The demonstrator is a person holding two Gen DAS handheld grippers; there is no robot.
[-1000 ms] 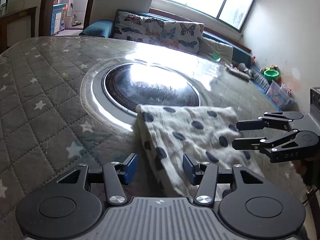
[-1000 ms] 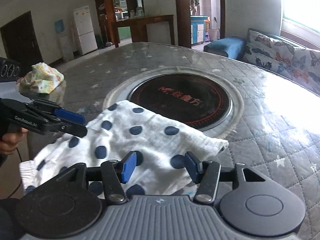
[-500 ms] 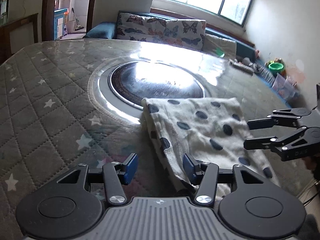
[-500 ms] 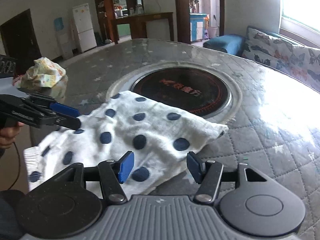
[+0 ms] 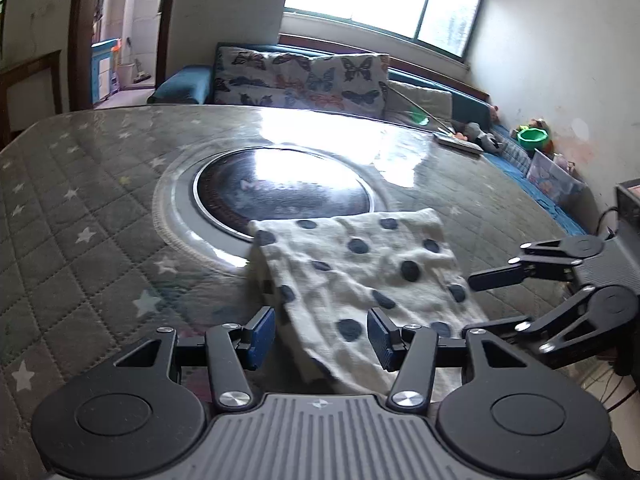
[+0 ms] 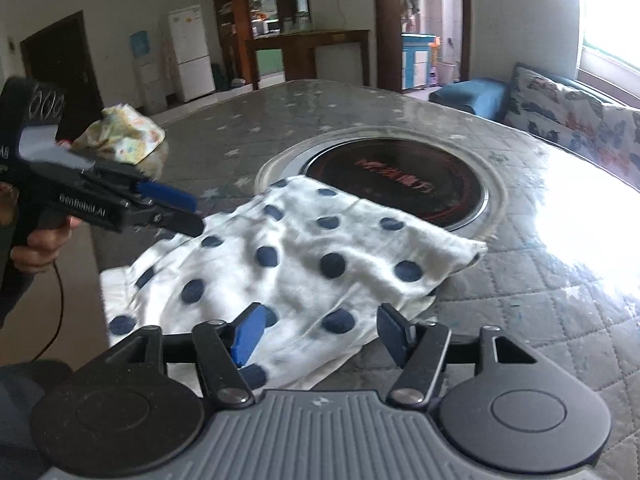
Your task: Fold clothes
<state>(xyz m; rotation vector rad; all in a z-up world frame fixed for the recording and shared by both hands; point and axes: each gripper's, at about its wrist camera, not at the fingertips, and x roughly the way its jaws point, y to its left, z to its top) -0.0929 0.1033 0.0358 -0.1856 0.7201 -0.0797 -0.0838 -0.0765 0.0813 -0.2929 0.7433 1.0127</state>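
A white cloth with dark blue dots (image 5: 360, 268) lies folded on the quilted table, one end by the round cooktop and the other hanging over the near edge; it also shows in the right wrist view (image 6: 304, 264). My left gripper (image 5: 320, 338) is open and empty above the cloth's left near part; it also shows in the right wrist view (image 6: 176, 216). My right gripper (image 6: 324, 334) is open and empty above the cloth's right near edge; it also shows in the left wrist view (image 5: 480, 300).
A round black induction cooktop (image 5: 280, 192) is set in the grey star-quilted table (image 5: 80, 240). A crumpled patterned garment (image 6: 124, 136) lies at the table's left edge. A butterfly-print sofa (image 5: 304, 80) stands behind the table.
Both grippers have drawn back a little from the cloth and stay open. The cloth lies as before.
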